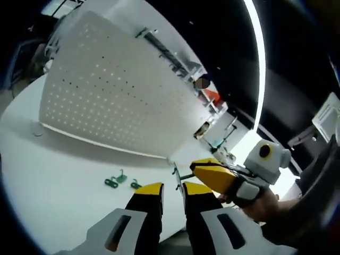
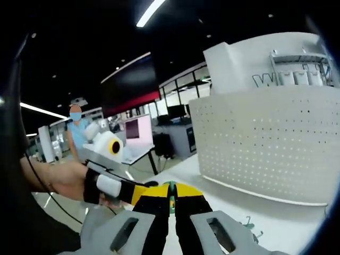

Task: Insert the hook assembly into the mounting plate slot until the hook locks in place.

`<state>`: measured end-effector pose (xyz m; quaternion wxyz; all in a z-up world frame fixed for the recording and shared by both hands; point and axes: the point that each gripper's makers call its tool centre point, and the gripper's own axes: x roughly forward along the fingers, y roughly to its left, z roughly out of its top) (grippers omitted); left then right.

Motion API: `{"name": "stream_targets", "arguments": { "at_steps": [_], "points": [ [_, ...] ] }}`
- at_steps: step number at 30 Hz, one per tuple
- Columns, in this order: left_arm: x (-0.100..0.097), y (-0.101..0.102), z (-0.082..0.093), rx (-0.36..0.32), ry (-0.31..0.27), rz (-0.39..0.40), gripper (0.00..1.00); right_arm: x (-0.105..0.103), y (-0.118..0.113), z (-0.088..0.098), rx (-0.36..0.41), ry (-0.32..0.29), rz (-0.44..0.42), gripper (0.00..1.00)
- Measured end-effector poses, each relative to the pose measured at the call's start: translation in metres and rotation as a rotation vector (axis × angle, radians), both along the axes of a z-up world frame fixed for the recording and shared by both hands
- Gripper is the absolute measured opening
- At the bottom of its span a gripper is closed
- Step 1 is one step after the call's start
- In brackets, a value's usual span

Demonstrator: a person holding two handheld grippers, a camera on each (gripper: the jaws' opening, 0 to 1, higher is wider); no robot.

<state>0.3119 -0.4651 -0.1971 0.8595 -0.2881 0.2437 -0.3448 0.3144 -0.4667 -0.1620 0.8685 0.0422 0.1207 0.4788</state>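
My left gripper [image 1: 173,194] rises from the bottom of the left gripper view with its yellow-tipped black jaws standing a little apart and nothing between them. Just beyond its tips, right of centre, my right gripper [image 1: 204,172] comes in from the right edge, held in my hand [image 1: 260,204], and a thin metal hook assembly [image 1: 178,172] juts from its tips toward the lower edge of the pegboard. Left of my left gripper's jaws, a few small green clips [image 1: 121,181] lie loose on the white desk [image 1: 53,180]. Across the upper left and middle of that frame stands the white perforated mounting plate [image 1: 117,90], its lower edge resting on the desk. In the right gripper view, my right gripper [image 2: 171,204] fills the bottom centre, its jaws drawn close and clamped on a slim green piece [image 2: 171,197] that shows in the narrow gap between them; I cannot tell from here how it joins the metal hook. To the left of it, my left gripper [image 2: 139,192] reaches in, gripped by my other hand [image 2: 66,180]. The mounting plate [image 2: 276,143] takes up the right half of this frame, upright on the desk [image 2: 281,223], and a green clip [image 2: 248,223] lies near its foot at the lower right. Far off at the left stands a person in a light blue top [image 2: 76,135].
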Motion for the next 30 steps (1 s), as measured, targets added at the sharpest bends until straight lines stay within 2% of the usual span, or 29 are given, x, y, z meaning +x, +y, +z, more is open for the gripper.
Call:
{"name": "stream_targets", "arguments": {
  "at_steps": [5,12,15,19,22,28,30],
  "points": [
    [0.0002,-0.0066,0.0005,0.016,-0.013,-0.017,0.13,0.0024,0.0009,0.0044,0.038,0.021,-0.014,0.00],
    [0.0046,-0.0046,0.0070,-0.033,-0.026,-0.003,0.07,0.0022,0.0048,0.0055,0.049,0.023,-0.020,0.00],
    [0.0055,-0.0031,0.0064,-0.031,-0.027,0.005,0.06,0.0034,0.0048,0.0042,0.053,0.033,-0.024,0.00],
    [0.0048,-0.0039,0.0044,0.005,-0.040,-0.003,0.05,0.0027,0.0049,0.0017,0.047,0.038,-0.025,0.00],
    [0.0057,-0.0016,0.0035,0.064,-0.063,-0.002,0.04,0.0012,0.0050,0.0001,0.040,0.041,-0.020,0.01],
    [0.0070,-0.0003,0.0061,0.086,-0.070,-0.007,0.03,0.0011,0.0070,0.0035,0.061,0.060,-0.017,0.02],
    [0.0068,0.0001,0.0042,0.092,-0.051,-0.008,0.02,0.0013,0.0073,0.0020,0.052,0.065,-0.017,0.02]
  ]
}}
